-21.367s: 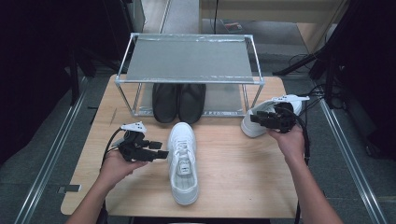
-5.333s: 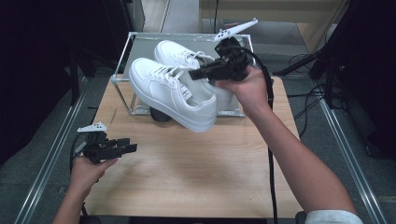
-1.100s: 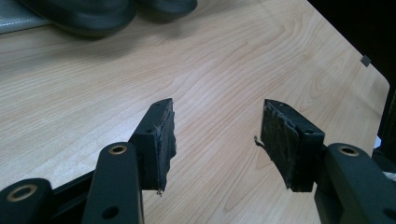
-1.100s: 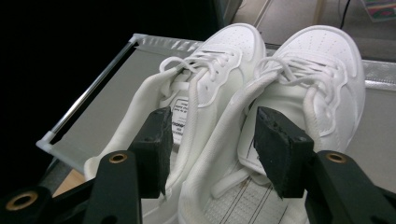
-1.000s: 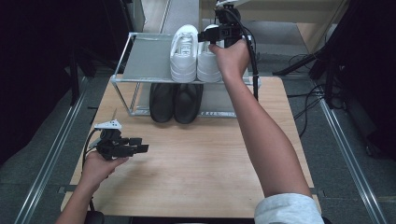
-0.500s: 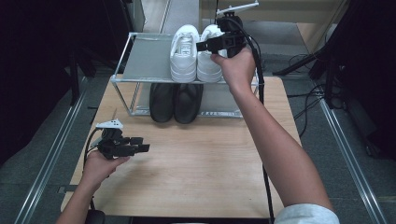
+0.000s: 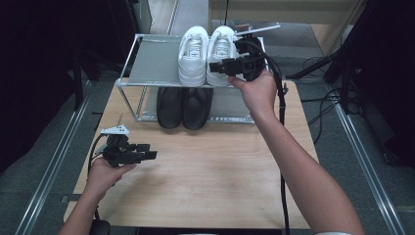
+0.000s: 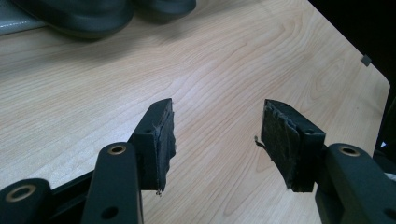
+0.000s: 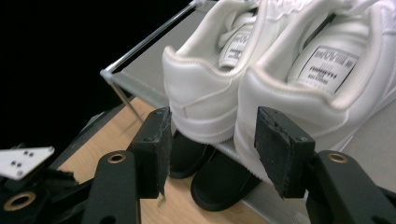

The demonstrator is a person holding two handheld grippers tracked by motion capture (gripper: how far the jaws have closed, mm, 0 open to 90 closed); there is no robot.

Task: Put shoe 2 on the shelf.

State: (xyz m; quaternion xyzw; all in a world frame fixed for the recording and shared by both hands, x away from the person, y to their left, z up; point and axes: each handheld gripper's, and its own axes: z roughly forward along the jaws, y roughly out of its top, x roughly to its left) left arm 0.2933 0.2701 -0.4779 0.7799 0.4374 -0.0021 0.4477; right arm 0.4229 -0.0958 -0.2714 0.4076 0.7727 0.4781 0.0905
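While the left gripper (image 7: 147, 154) hovered low over the bare wooden table (image 7: 210, 181) near its left edge, its jaws stood wide apart with nothing between them, only tabletop showing in the gap in the left gripper view. Beyond those jaws lay the toes of the black shoes (image 8: 88, 14), well apart from the pads (image 8: 164, 140). Farther off, the right gripper (image 7: 220, 67) was held at the front edge of the metal shoe rack (image 7: 147, 63), its jaws also spread wide and gripping nothing. In the right gripper view the heels of the two white sneakers (image 9: 261, 84) sat just past the jaw tips, side by side on the rack's upper shelf; the pads appeared clear of both heels. Below and behind the jaws, the black shoes stood paired under that shelf.
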